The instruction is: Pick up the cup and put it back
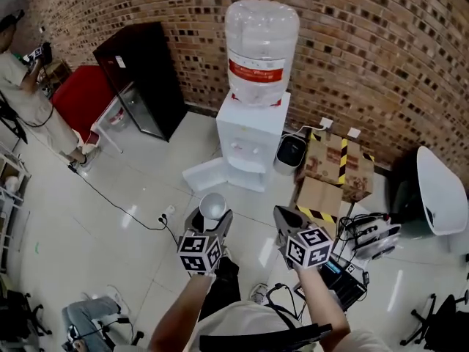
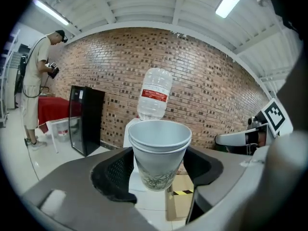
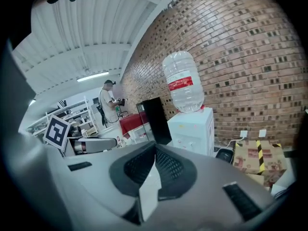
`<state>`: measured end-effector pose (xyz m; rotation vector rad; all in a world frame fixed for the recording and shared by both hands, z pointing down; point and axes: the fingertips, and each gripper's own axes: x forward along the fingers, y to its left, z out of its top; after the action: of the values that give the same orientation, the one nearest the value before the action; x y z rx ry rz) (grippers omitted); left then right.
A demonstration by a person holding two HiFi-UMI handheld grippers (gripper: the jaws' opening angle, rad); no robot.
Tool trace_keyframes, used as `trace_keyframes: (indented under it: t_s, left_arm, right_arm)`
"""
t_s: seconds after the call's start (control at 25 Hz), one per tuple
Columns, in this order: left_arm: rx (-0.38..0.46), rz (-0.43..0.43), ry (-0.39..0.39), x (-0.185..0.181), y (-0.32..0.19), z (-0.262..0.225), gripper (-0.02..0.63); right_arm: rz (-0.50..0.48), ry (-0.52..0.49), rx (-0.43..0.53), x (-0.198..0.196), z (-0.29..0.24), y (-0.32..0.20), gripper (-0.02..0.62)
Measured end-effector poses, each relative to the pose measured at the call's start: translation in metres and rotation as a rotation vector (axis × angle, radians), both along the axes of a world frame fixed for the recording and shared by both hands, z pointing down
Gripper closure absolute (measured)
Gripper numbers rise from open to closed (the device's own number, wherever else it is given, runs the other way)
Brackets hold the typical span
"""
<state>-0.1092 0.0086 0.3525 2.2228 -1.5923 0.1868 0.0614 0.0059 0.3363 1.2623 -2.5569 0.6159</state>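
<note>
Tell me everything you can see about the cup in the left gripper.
The cup is white and looks like paper, with a faint grey scribbled pattern low on its wall. Two rims show, so it may be two cups nested. It sits upright, mouth up, seemingly empty. The left gripper holds it in the air, one jaw on each side; nothing else touches it.

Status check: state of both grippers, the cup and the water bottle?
left gripper: shut on cup, carried in the air.
cup: upright, clamped by its sides between the jaws.
right gripper: shut, nothing between the jaws.
water bottle: neck down, seated on the dispenser.
</note>
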Motion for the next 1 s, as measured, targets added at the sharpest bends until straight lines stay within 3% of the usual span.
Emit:
trace_keyframes:
  t_s: [0.16,0.4,1.0]
  left_arm:
    - [0.008,0.009,-0.014,0.024,0.037,-0.010,0.276]
    - [0.001,0.022,-0.062,0.044,0.060,-0.011,0.276]
    - [0.009,0.043,-0.041,0.048,0.050,-0.020,0.278]
  right_arm:
    - [-0.015,0.001,0.010,0.011,-0.008,0.041,0.588]
    - [-0.018,-0.003,0.001,0.015,-0.017,0.064,0.588]
    - [-0.019,-0.026,0.022,0.013,-0.032,0.060,0.588]
